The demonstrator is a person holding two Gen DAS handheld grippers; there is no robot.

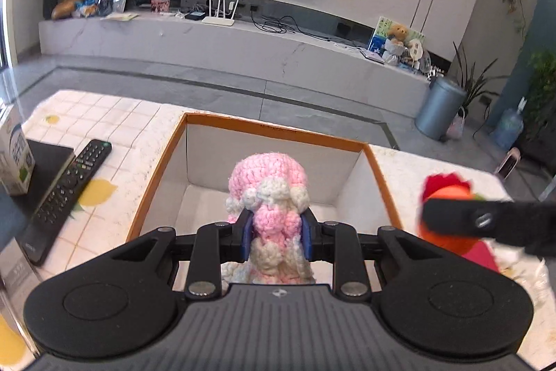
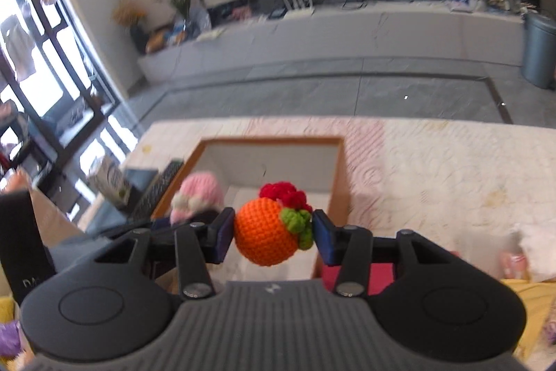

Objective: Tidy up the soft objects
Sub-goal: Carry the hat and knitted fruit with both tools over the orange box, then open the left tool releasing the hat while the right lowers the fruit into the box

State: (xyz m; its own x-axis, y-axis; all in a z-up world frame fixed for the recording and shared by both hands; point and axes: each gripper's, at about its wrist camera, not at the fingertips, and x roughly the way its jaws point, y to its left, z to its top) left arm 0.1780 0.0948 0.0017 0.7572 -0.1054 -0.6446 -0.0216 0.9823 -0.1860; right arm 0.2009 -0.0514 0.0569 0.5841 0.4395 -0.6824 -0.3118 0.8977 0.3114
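The tabletop has a tiled cloth on it, and sitting on that is a box with an orange rim and white insides. From what shows, the floor of the box looks bare, so the sorting seems barely started; both toys still need to go in. A remote and a carton sit off to the left, probably not part of the job.

The left gripper is clamped on a pink and cream knitted toy, held over the box's near edge, pointing into it. The right gripper is just beside it, slightly tilted, squeezing an orange knitted ball with a red and green tuft, hovering at the box's near right corner.
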